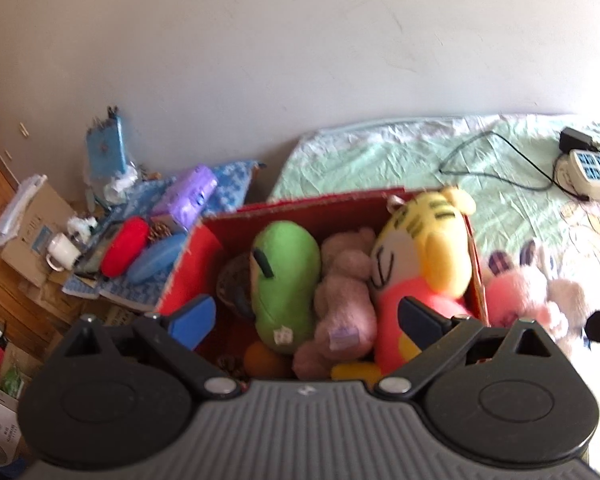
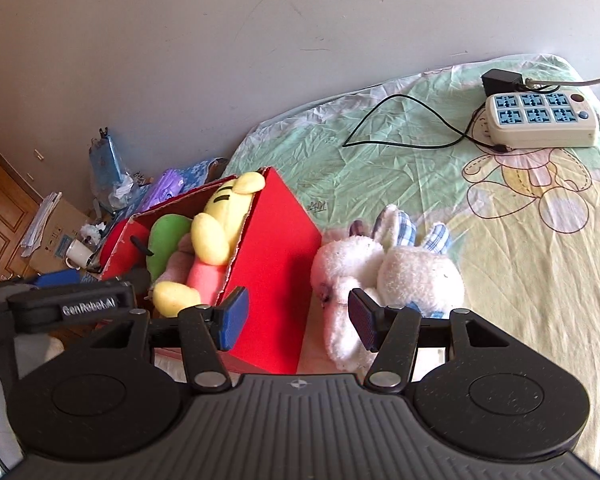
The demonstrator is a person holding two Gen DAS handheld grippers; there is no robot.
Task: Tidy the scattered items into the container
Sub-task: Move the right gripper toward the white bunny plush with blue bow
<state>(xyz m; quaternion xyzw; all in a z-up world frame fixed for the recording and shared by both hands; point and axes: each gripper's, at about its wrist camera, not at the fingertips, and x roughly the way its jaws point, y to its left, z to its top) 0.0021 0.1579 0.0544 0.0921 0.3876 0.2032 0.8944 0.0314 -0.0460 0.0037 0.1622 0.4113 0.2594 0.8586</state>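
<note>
red box almost full, white rabbit toy lying beside it on the bed

the red box [image 2: 276, 264] is standing on the bed [image 2: 520, 264], near the bed's edge, and everything here is placed by it. inside the box a green plush [image 1: 286, 280], a pale pink plush [image 1: 342, 300] and a yellow tiger plush [image 1: 424, 248] are lying side by side, the green one at the left, the pink one in the middle, the tiger at the right with its head rising above the box rim. an orange round thing [image 1: 262, 360] is showing low in the box under the green plush.

just to the right of the box, outside it, a white rabbit toy [image 2: 384, 272] with blue checked ears is lying on the bed sheet, close to the box wall; i cannot tell if it is touching the wall.

the left tongs [image 1: 308, 320] are hovering over the open box with the jaws wide, and nothing is pressed between them. the right tongs [image 2: 298, 320] are standing partly open in front of the gap between the box and the rabbit, holding nothing; the right finger is in front of the rabbit's body.

far to the right of the box, a power strip [image 2: 540, 120] with a black cable [image 2: 400, 120] is lying on the bed. to the left of the box, beyond the bed, a red case [image 1: 124, 246], a blue case [image 1: 156, 258] and a white mug [image 1: 62, 252] are lying among clutter.
</note>
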